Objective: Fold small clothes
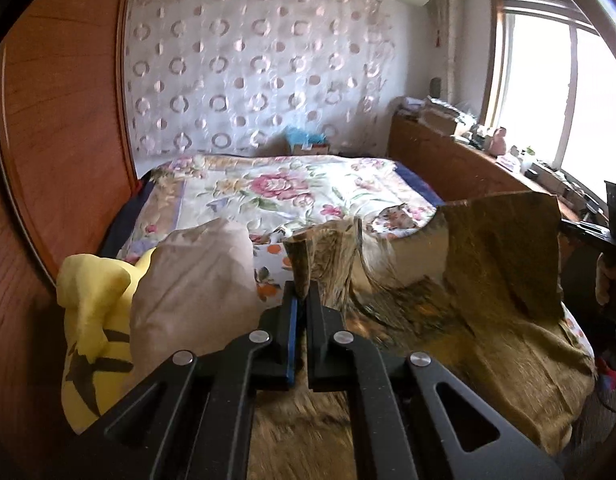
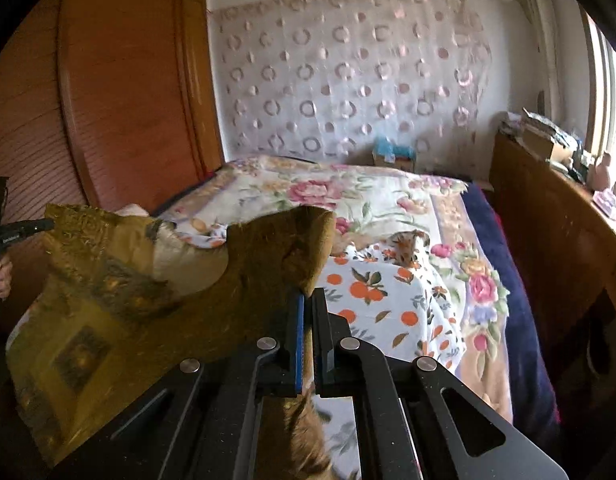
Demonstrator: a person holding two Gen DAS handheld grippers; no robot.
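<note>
My left claw [image 1: 302, 292] is clamped on one top corner of the olive-brown patterned garment [image 1: 488, 256]. My right claw [image 2: 308, 298] is clamped on the other top corner. The upper edge of the garment is lifted clear and sags between the two grips. Its lower part lies on the near end of the bed [image 1: 212, 188].

Surface: the bed carries a floral quilt [image 1: 276, 188], with an orange-print cloth [image 2: 372, 292] spread over its near part. At the bed's near left corner sit a beige bundle [image 1: 196, 280] and, touching it, a yellow plush toy [image 1: 92, 312].

Room: a wooden wardrobe [image 1: 68, 120] stands along the bed's left edge. A sheer curtain with ring motifs [image 1: 252, 72] hangs beyond the far edge. A wooden cabinet [image 1: 440, 156] with clutter on top runs along the right edge, beneath a bright window [image 1: 548, 80].
</note>
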